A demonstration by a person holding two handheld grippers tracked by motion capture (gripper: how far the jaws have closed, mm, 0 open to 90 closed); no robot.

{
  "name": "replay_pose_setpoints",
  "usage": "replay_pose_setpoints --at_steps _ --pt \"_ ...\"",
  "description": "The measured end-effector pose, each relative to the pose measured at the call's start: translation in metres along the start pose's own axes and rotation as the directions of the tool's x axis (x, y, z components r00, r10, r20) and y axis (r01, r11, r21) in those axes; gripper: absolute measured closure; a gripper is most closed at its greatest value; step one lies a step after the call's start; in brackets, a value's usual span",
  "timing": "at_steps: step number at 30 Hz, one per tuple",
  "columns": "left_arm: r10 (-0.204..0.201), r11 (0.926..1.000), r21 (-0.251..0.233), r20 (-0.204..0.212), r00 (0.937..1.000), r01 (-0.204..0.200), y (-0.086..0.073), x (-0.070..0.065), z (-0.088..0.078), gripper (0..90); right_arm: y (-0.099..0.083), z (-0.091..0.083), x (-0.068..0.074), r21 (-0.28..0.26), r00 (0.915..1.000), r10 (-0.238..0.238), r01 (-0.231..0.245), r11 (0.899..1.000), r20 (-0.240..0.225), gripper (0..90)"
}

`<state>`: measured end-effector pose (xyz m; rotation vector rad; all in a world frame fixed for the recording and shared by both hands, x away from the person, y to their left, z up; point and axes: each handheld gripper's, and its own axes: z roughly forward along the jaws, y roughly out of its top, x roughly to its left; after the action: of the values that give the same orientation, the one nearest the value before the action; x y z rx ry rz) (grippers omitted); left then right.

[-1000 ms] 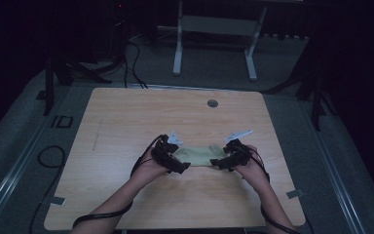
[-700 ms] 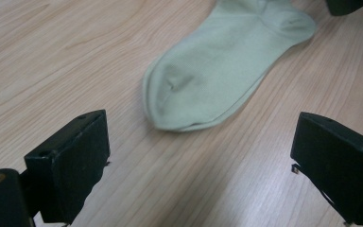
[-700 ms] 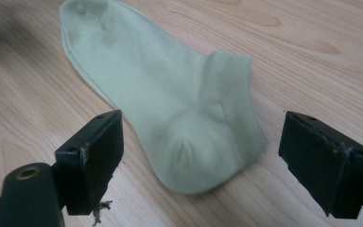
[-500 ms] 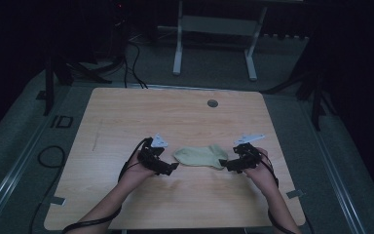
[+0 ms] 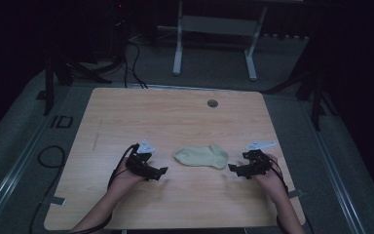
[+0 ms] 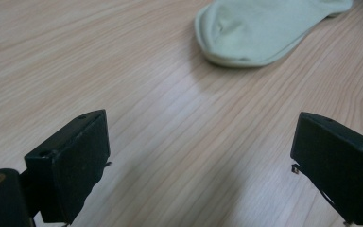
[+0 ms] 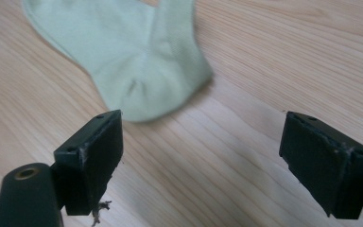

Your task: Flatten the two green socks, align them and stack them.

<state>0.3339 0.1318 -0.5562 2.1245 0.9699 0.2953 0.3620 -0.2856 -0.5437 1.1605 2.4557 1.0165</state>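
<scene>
A pale green sock (image 5: 202, 156) lies flat on the wooden table (image 5: 175, 117), a little right of the middle. My left gripper (image 5: 161, 171) rests to its left, open and holding nothing, a short way off the sock's rounded end (image 6: 264, 28). On the other side my right gripper (image 5: 233, 169) is open too, just clear of the sock (image 7: 137, 56). Bare wood shows between the black jaws in both gripper views.
A small round grommet (image 5: 213, 103) sits in the table near its far edge. Beyond the table stand a white metal frame (image 5: 214, 39) and dark cables (image 5: 131, 58) on the grey floor. Tape tabs mark the near corners (image 5: 53, 201).
Both grippers have let go of the sock and drawn back outward and toward the near edge. The sock now lies flat on its own between them.
</scene>
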Motion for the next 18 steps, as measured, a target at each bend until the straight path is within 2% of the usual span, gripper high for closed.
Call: replay_pose_setpoints --at_steps 2,9,11,18 --pt "-0.002 1.0 0.003 -0.008 1.0 0.002 -0.004 0.003 -0.004 5.3 -0.005 -0.002 -0.003 -0.007 0.9999 0.014 -0.014 1.0 0.008 14.1" --pt "-0.052 0.9986 -0.013 -0.032 0.9981 0.052 -0.02 0.012 -0.016 5.3 -0.024 -0.008 -0.01 -0.003 0.9979 0.036 -0.036 0.999 0.053 14.1" --pt "-0.048 0.9988 -0.013 -0.043 0.9979 0.047 -0.024 0.015 -0.02 5.3 -0.028 -0.011 -0.012 -0.011 0.9972 0.049 -0.048 0.999 0.058 14.1" --pt "-0.079 0.9965 -0.03 -0.057 0.9952 0.078 -0.035 0.021 -0.03 5.3 -0.041 -0.024 -0.016 -0.033 0.994 0.076 -0.073 0.997 0.079 14.3"
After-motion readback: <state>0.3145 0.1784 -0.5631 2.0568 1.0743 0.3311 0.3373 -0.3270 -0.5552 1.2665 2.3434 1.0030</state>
